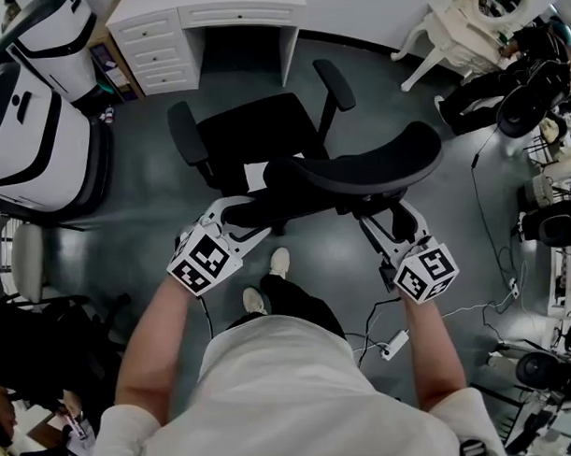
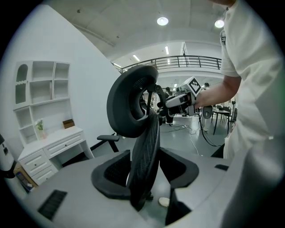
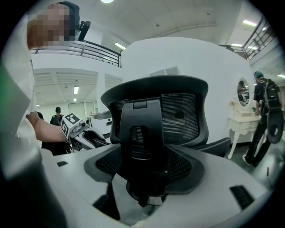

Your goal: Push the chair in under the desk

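The black mesh office chair (image 1: pixel 254 130) stood on the grey floor (image 1: pixel 145 218), its seat facing 12 o'clock towards the kneehole of the white desk with drawers (image 1: pixel 212 12), near it but not under it. The left gripper (image 1: pixel 252 217) pinched the 9 o'clock edge of the curved backrest (image 1: pixel 377 163), the mesh filling the gap between its pads. The right gripper (image 1: pixel 383 217) clamped the back's black centre spine (image 3: pixel 142 142) towards 3 o'clock. The person's white shoes (image 1: pixel 279 262) stood at 6 o'clock behind the chair.
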{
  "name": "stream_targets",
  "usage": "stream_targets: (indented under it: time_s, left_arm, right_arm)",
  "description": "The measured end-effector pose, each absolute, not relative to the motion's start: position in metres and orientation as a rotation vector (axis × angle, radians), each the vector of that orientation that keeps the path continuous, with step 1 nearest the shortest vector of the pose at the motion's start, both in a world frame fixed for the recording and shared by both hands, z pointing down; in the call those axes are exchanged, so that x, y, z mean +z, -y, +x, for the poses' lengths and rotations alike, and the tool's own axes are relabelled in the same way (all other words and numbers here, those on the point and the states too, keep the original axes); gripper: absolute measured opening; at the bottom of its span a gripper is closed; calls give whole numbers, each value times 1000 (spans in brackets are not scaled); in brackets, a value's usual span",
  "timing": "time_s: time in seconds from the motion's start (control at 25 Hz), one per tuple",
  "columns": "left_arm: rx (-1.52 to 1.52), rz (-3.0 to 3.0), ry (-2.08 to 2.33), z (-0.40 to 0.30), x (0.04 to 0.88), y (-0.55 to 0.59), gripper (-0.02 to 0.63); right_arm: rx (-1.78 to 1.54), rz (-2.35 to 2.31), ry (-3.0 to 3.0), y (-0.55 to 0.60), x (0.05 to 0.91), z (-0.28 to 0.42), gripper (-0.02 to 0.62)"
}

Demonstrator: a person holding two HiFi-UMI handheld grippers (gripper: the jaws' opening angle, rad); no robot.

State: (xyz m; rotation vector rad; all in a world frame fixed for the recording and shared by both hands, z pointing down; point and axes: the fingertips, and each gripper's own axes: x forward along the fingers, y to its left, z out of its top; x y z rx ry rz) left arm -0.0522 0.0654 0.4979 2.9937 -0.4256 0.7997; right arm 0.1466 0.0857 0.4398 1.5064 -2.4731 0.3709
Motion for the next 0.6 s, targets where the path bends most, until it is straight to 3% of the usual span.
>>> stream_targets:
  time_s: [0.6]
  left_arm:
    - [856, 2918, 454, -87, 501, 15, 232]
  right_arm:
    - [367, 1455, 2481, -17, 438, 111, 290]
